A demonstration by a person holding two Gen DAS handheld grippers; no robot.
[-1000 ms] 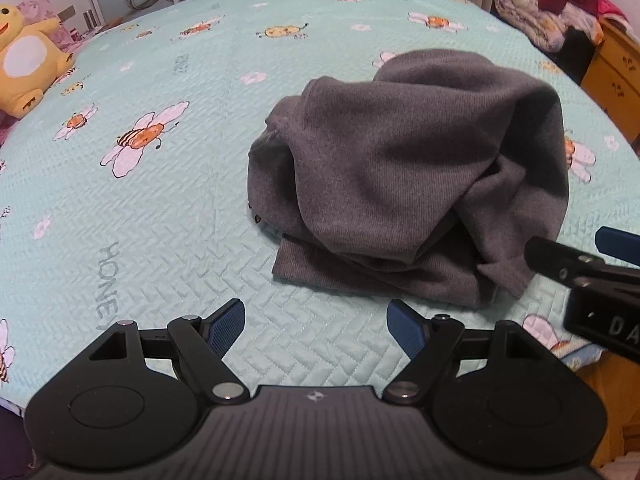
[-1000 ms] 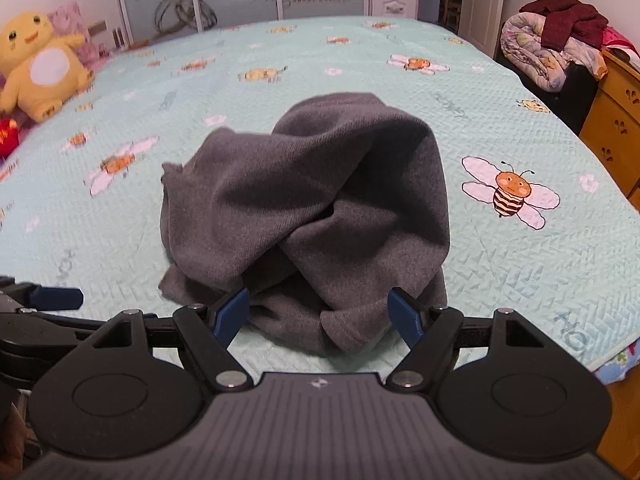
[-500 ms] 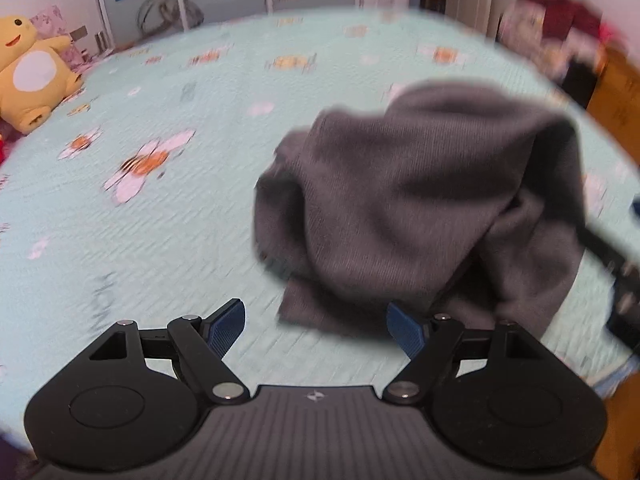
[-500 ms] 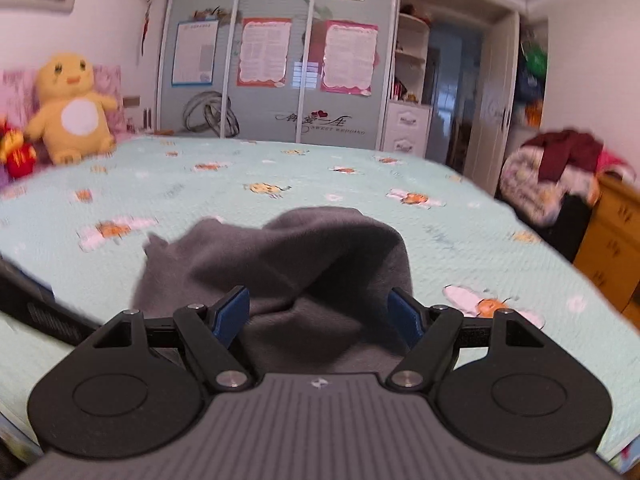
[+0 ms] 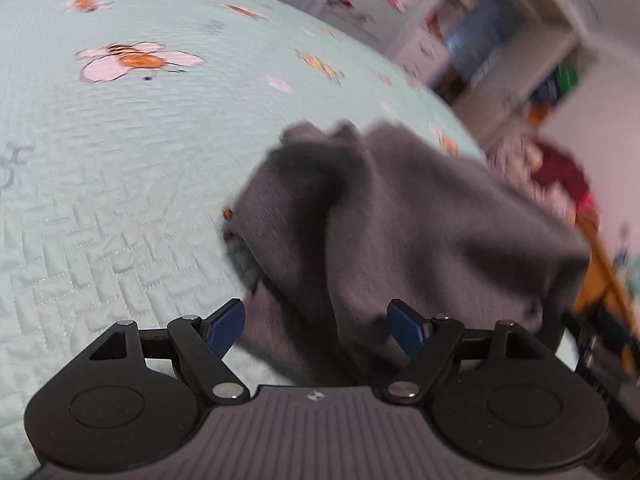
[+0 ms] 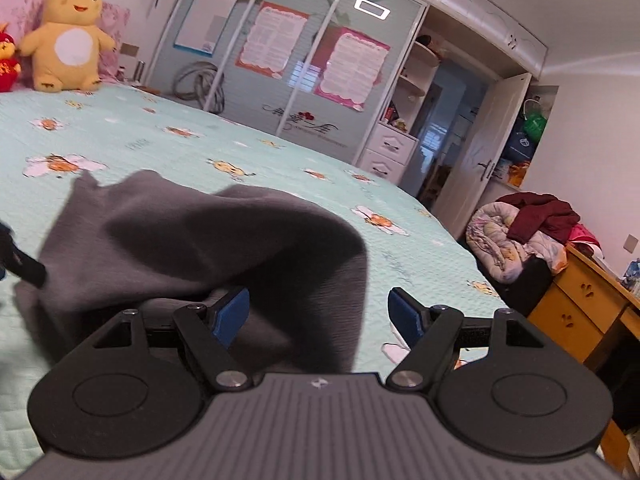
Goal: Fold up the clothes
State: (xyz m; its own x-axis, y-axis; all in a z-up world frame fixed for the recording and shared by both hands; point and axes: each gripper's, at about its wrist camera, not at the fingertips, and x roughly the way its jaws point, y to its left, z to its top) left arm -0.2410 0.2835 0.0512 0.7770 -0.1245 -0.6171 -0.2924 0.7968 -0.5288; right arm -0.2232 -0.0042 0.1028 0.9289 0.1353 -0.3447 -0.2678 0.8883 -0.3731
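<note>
A crumpled grey knit garment lies in a heap on the pale green quilted bed. My left gripper is open, its blue pads wide apart, with the near edge of the garment lying between and just ahead of them. My right gripper is also open, low at the garment, whose near fold sits between the blue pads without being pinched. The left gripper's black finger shows at the left edge of the right wrist view.
The bed cover carries bee and flower prints. A yellow plush toy sits at the headboard. A pile of bedding and a dark red garment lie beside a wooden drawer unit on the right. Wardrobe doors stand behind.
Both grippers have dropped and rolled, closing in on the grey garment, so it now fills the space between their pads. The views tilt. Jaws stay equally wide.
</note>
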